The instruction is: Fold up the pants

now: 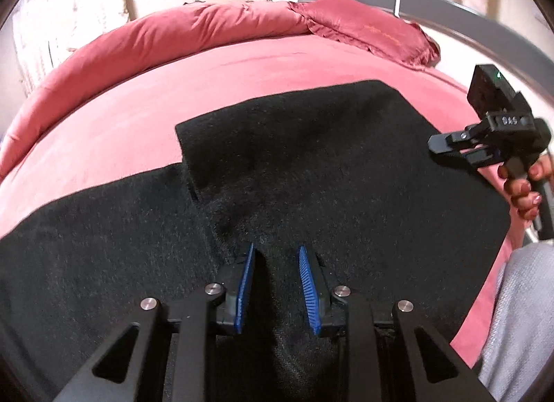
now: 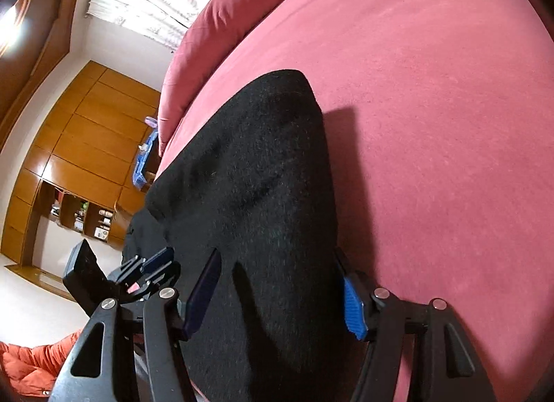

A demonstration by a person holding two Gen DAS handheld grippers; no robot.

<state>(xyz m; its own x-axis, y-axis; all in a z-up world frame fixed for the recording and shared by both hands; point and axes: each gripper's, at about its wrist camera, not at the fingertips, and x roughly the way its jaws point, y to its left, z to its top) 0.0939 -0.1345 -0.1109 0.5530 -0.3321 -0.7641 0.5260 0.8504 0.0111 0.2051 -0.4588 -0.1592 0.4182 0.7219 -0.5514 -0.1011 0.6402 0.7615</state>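
Black fuzzy pants [image 1: 311, 160] lie flat on the pink bed [image 1: 138, 97], partly folded, with one layer laid over another. My left gripper [image 1: 277, 249] hovers low over the near part of the pants, its blue-padded fingers [image 1: 244, 284] open, nothing between them. My right gripper [image 1: 450, 149] shows at the right edge of the pants, held in a hand. In the right wrist view the right gripper [image 2: 280, 284] is open wide, straddling the folded pants [image 2: 259, 177] with cloth under it. The left gripper [image 2: 155, 263] shows at lower left there.
A pink duvet roll [image 1: 173, 32] and a pink pillow [image 1: 374, 28] lie at the bed's far side, by a grey headboard [image 1: 450, 4]. Wooden cabinets [image 2: 69, 146] and an orange cushion [image 2: 27, 367] stand beyond the bed. A grey sleeve [image 1: 519, 315] is at lower right.
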